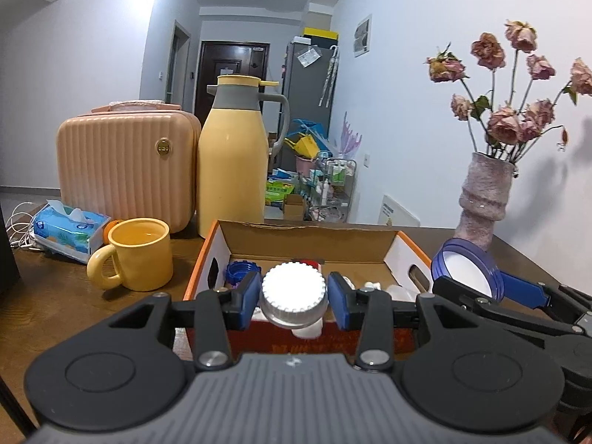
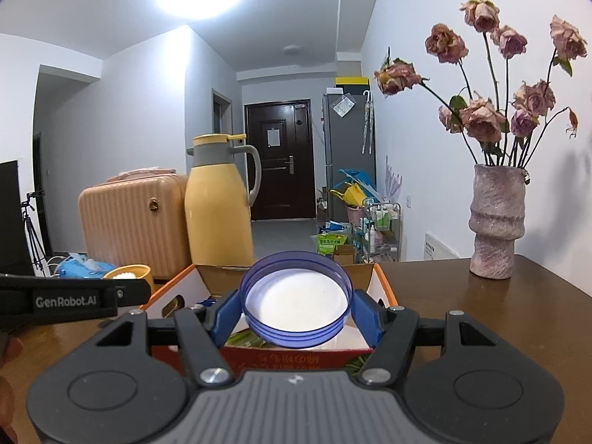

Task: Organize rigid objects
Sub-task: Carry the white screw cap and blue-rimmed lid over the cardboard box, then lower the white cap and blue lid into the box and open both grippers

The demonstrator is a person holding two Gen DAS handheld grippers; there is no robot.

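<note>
An open cardboard box with an orange rim stands on the brown table; it holds a small blue cap and several white pieces. My left gripper is shut on a white ribbed lid and holds it over the box's near edge. My right gripper is shut on a blue-rimmed lid, also held over the box. The right gripper and its blue-rimmed lid show at the right of the left wrist view.
A yellow mug, a tissue pack, a pink case and a yellow thermos stand left of and behind the box. A vase of dried roses stands at the right. The left gripper's body shows at the left.
</note>
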